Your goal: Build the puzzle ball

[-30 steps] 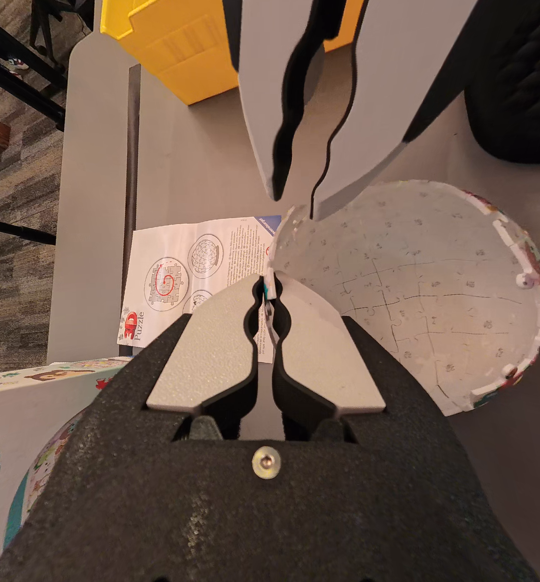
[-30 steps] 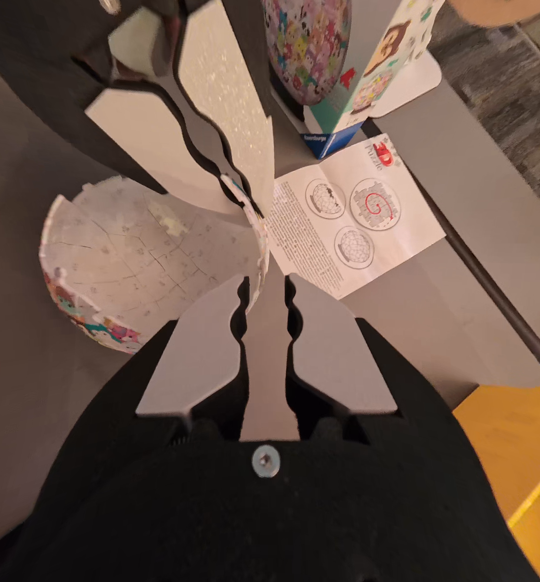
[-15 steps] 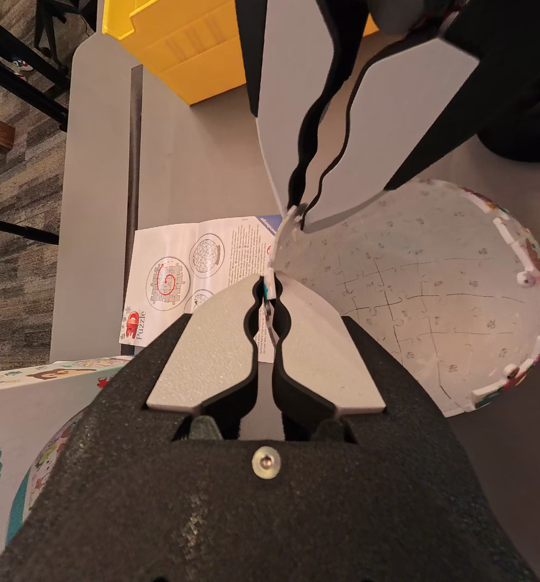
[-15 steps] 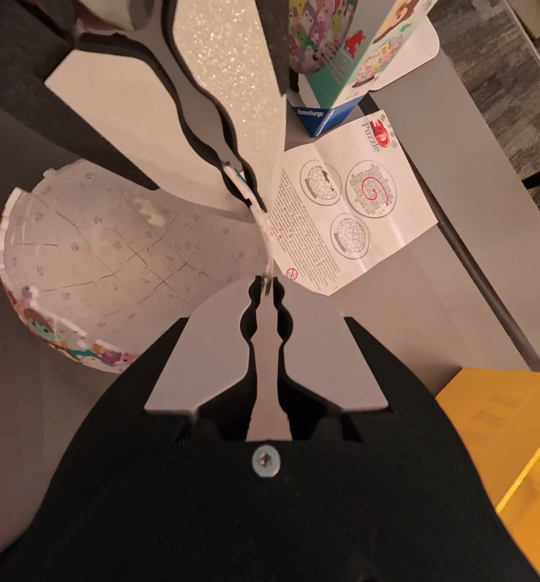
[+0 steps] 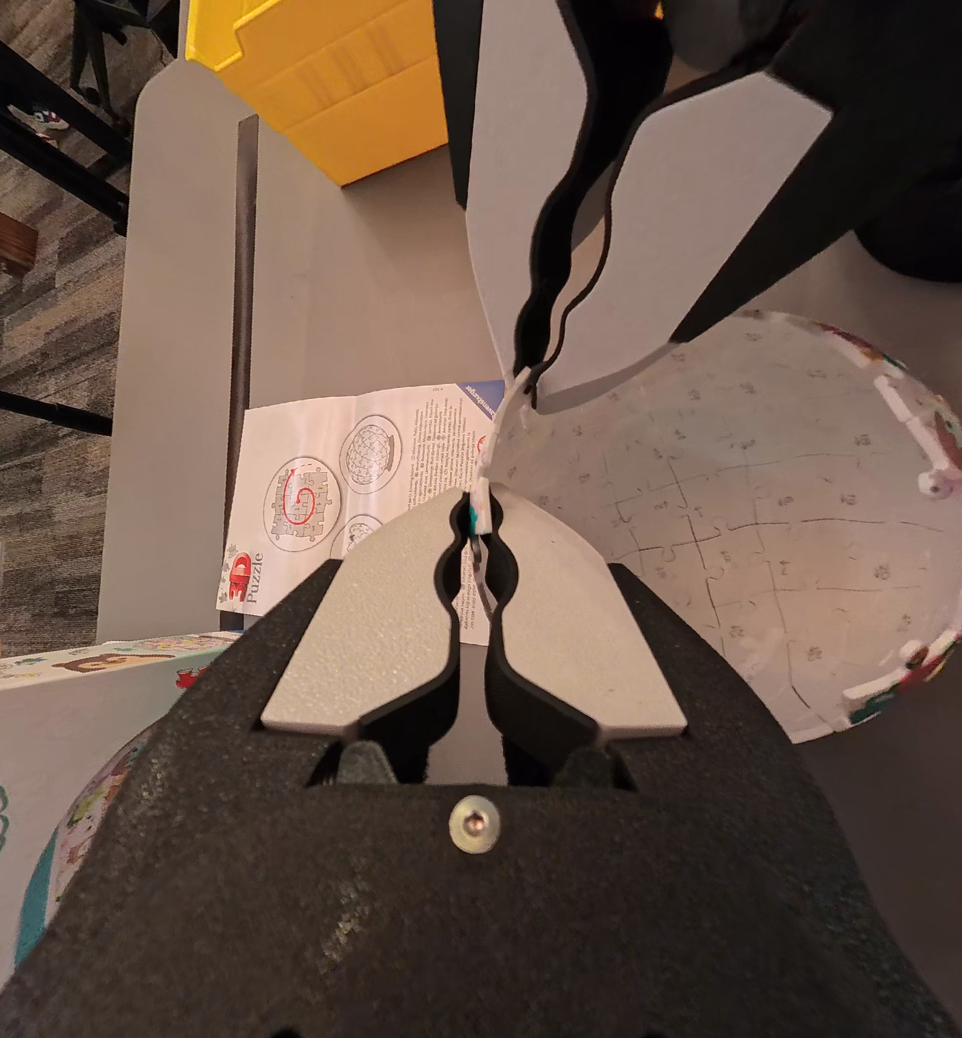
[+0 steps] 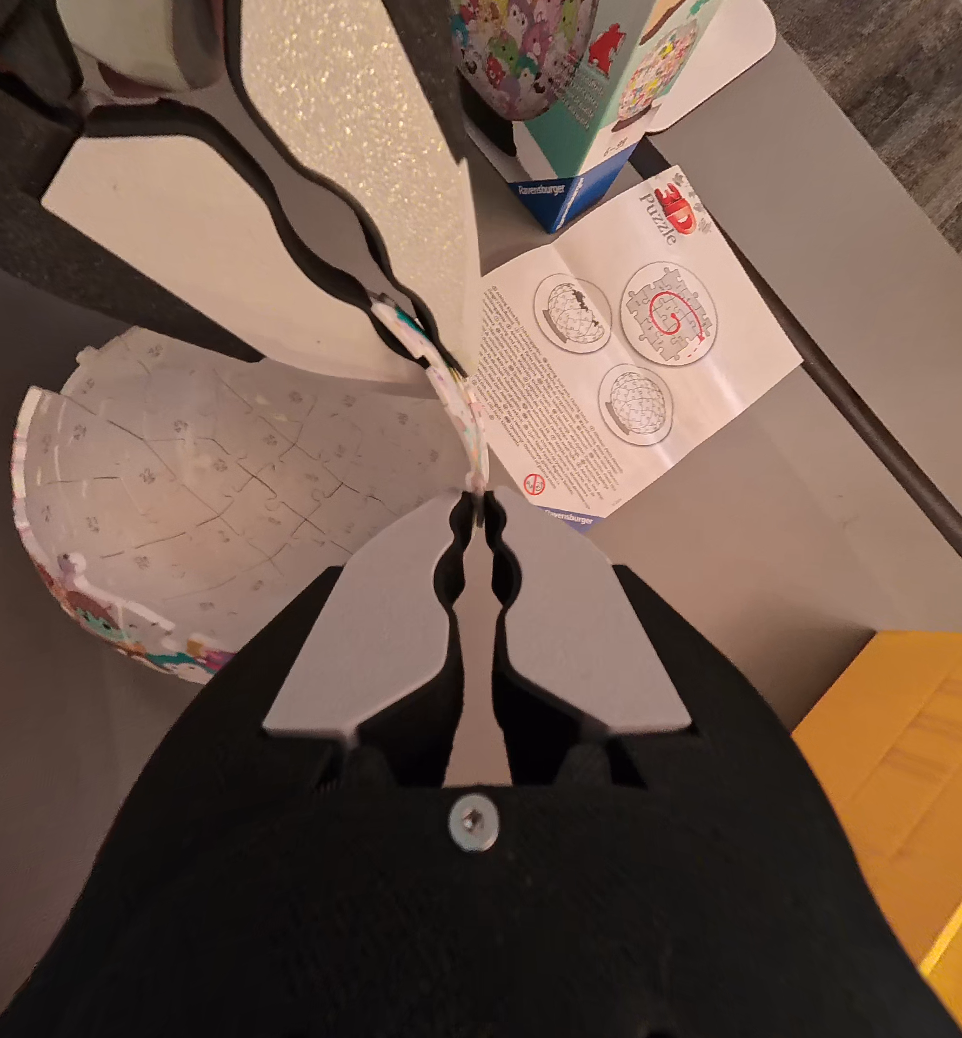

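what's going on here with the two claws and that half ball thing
A person is building a puzzle ball with a handheld claw in each hand. The left claw is shut on the rim of the half-built shell, which lies open side up on the grey table. The right claw is shut on the same rim edge a little further along. An instruction sheet, the puzzle box and a yellow bin sit nearby.

Ahead of the grainy matt left gripper (image 5: pixel 476 508), the puzzle ball (image 5: pixel 759 528) is showing chalky card; the leaflet (image 5: pixel 349 477) is looking like creased paper.
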The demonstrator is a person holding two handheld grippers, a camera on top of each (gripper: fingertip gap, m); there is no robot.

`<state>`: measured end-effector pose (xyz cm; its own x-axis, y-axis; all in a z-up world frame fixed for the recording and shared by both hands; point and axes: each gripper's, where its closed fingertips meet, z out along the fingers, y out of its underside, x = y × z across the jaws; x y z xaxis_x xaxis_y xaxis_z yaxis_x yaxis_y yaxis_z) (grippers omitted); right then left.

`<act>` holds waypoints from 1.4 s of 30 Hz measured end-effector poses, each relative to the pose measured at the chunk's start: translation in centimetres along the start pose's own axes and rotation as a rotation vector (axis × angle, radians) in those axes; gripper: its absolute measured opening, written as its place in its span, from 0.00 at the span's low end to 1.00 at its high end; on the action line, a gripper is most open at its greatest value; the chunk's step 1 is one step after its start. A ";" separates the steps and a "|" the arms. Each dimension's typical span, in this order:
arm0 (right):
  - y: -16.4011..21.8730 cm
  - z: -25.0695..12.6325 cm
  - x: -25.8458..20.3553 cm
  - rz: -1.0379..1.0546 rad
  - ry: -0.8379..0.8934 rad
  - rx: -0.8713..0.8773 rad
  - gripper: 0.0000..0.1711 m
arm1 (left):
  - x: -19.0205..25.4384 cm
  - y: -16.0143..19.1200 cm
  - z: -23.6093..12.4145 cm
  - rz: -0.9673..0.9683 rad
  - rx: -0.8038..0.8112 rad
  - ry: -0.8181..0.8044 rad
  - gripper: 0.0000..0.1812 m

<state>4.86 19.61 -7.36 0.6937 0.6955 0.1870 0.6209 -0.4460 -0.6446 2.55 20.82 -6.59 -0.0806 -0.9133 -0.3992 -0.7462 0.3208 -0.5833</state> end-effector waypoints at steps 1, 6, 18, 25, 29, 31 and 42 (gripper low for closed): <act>0.0 0.0 0.0 0.003 -0.001 -0.004 0.03 | 0.0 0.0 0.0 0.003 -0.002 -0.003 0.01; 0.1 0.0 -0.1 0.023 -0.014 -0.009 0.03 | 0.0 0.0 0.1 0.009 -0.012 -0.016 0.01; -1.4 -3.3 0.6 0.020 -0.013 0.180 0.08 | 0.4 -0.7 -0.4 -0.105 0.080 0.058 0.15; -0.9 -2.4 1.0 0.018 -0.044 0.226 0.08 | 0.5 -0.9 -0.7 -0.065 0.090 0.064 0.23; -0.5 -1.8 0.6 0.058 -0.120 0.239 0.07 | 0.8 -1.1 -1.3 -0.006 0.050 0.075 0.29; -0.5 -1.6 0.5 0.077 -0.143 0.248 0.07 | 0.9 -0.9 -1.2 0.010 0.022 0.084 0.29; 0.4 -1.8 0.5 0.114 -0.179 0.280 0.07 | 1.2 -1.1 -2.2 -0.067 0.061 0.155 0.31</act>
<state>6.07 18.77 -6.20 0.6628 0.7486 -0.0149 0.4014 -0.3720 -0.8369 1.85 18.81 -4.83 -0.1367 -0.9593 -0.2473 -0.7124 0.2687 -0.6483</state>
